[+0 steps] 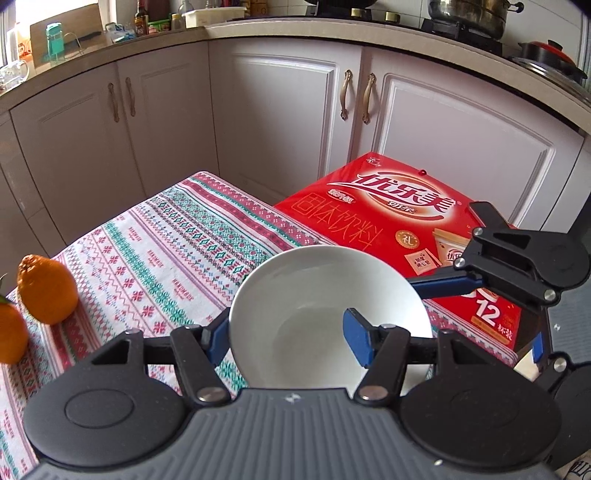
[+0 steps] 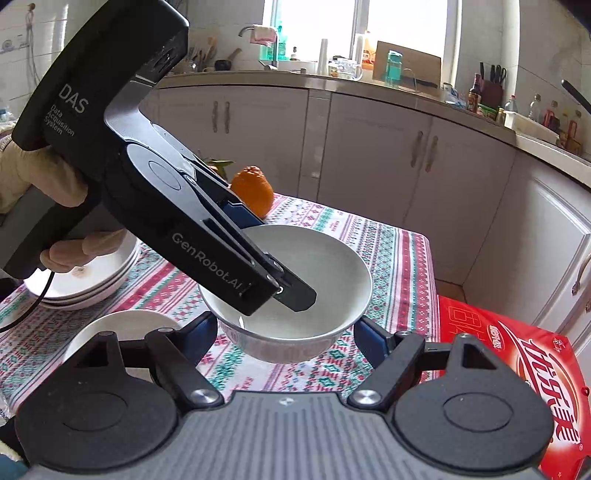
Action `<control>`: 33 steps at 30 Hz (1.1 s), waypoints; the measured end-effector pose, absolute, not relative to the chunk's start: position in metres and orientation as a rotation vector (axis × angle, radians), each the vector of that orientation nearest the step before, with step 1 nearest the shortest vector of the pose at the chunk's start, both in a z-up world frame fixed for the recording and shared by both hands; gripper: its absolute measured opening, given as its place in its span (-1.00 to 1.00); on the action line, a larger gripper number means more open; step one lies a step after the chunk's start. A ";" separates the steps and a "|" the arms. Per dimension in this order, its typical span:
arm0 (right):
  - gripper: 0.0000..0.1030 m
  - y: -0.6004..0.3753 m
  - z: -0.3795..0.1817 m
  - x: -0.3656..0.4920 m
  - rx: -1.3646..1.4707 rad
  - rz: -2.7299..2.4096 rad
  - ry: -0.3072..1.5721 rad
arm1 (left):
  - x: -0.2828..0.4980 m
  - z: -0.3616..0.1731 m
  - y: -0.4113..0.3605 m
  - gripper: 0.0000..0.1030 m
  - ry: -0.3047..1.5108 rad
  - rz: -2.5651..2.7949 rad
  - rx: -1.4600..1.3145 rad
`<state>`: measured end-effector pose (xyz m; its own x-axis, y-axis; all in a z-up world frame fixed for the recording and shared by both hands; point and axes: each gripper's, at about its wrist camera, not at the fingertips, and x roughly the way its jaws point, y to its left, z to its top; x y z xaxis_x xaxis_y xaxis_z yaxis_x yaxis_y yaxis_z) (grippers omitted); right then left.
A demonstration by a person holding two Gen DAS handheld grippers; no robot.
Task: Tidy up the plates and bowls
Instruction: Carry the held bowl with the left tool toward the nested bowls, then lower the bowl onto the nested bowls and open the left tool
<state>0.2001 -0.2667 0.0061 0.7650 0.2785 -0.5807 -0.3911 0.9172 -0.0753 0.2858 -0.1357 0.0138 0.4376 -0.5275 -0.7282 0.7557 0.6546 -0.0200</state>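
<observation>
A stack of plates (image 2: pixel 85 284) sat at the left of the desk (image 2: pixel 391 258), a second bowl (image 2: pixel 122 328) near it. The white bowl (image 2: pixel 295 291) hung above the cloth, mid-carry. The left gripper (image 1: pixel 288 332) had its jaws pinched on the bowl's wall; the right gripper (image 2: pixel 286 332) flanked the base, grip uncertain. Next, probably, nesting it in the second bowl, which called for a level lowering.

A home kitchen: cabinets (image 1: pixel 280 122), countertop (image 2: pixel 258 79), stove pots (image 1: pixel 469 16), sauce bottles (image 1: pixel 141 18).
</observation>
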 end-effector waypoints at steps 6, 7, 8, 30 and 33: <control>0.64 -0.254 0.010 0.183 -0.200 0.399 0.596 | 0.263 0.020 -0.118 0.19 0.757 -0.792 0.324; 0.64 -0.251 0.010 0.179 -0.201 0.405 0.594 | 0.259 0.021 -0.116 0.19 0.756 -0.786 0.323; 0.64 -0.249 0.011 0.176 -0.202 0.410 0.592 | 0.256 0.022 -0.113 0.19 0.753 -0.780 0.323; 0.64 -0.214 0.004 0.138 -0.214 0.520 0.615 | 0.209 0.008 -0.065 0.20 0.772 -0.700 0.266; 0.64 -0.212 0.001 0.136 -0.217 0.527 0.626 | 0.207 0.001 -0.062 0.20 0.782 -0.697 0.263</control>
